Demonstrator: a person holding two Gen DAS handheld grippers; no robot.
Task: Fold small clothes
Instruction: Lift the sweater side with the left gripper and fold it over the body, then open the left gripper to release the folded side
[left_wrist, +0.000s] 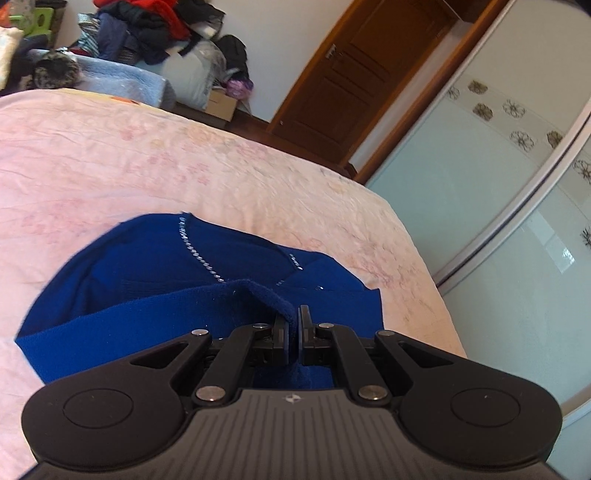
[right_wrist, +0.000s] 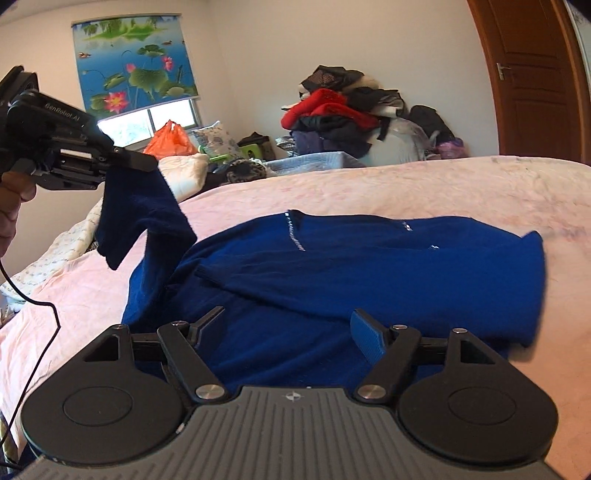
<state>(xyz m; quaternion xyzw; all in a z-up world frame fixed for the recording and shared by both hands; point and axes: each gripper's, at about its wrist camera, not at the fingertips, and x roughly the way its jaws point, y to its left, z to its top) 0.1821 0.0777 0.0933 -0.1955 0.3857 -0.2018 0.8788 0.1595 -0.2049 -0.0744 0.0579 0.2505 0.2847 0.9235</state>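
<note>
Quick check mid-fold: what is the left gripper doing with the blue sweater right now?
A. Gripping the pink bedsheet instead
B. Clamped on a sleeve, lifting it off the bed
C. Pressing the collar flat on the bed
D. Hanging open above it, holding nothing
B: the left gripper is shut on the sleeve of the blue sweater, which hangs raised above the bed.
</note>
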